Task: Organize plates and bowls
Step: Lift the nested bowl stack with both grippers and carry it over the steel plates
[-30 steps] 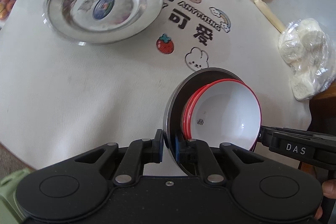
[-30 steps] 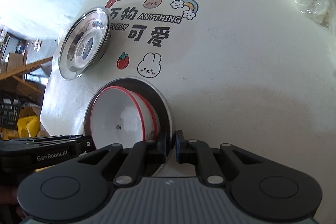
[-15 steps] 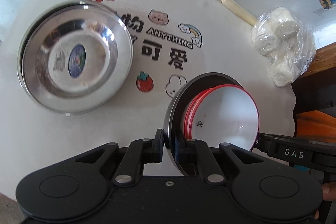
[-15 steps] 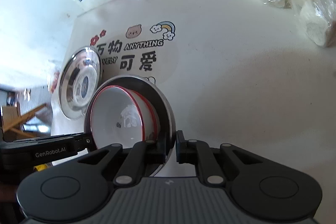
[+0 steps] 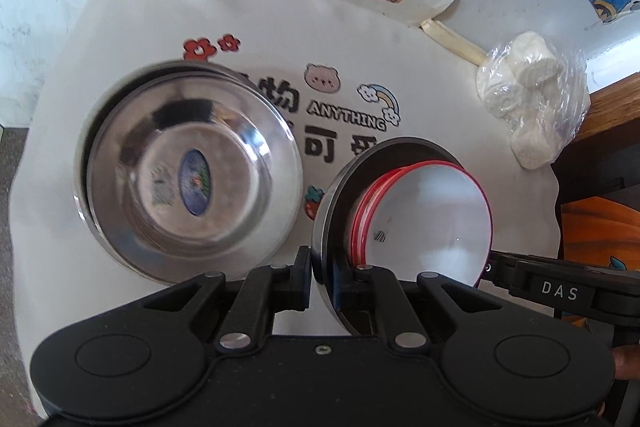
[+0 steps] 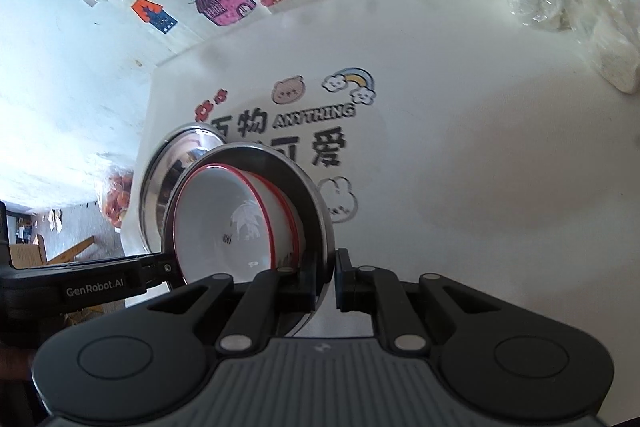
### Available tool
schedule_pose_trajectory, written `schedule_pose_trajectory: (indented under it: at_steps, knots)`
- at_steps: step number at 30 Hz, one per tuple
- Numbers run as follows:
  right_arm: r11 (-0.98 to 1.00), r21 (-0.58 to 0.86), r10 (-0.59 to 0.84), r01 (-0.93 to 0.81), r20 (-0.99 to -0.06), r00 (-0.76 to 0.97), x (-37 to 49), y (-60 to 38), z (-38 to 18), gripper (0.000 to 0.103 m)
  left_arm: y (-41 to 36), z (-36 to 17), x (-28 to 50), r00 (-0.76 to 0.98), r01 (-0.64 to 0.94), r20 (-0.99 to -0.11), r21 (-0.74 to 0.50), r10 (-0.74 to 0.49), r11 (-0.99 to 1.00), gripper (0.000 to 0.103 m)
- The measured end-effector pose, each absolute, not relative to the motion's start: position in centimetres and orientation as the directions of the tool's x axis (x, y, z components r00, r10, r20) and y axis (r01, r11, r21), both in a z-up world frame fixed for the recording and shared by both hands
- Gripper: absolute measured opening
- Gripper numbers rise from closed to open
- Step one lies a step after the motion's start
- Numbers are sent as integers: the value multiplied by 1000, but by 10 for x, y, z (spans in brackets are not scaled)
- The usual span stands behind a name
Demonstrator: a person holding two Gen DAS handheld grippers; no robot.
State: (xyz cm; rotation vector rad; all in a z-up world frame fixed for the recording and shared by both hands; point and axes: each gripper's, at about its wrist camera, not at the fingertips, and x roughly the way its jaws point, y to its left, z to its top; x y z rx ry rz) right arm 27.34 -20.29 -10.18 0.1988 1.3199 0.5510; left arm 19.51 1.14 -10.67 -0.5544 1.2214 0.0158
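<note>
Steel plate [image 5: 326, 223] holding stacked red-rimmed white bowls [image 5: 432, 223], its opposite rims pinched between closed jaws of left gripper [image 5: 320, 273] and right gripper [image 6: 332, 275].

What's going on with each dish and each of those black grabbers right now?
Held steel plate: lifted off the table, tilted, pinched at both edges.
White bowls: red-rimmed, nested, sitting in the held plate.
Steel plates on the cloth: stacked, lying flat.
Left gripper: jaws shut on the plate's rim.
Right gripper: jaws shut on the opposite rim.
</note>
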Motion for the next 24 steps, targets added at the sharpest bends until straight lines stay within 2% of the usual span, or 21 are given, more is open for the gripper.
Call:
schedule_pose_trajectory:
  at_steps: [24]
  knots:
    - [861,447,492,-244,-853,175,262,-135,-107,10,83,-114,195,352,-294,-891,-396,-287,870,8]
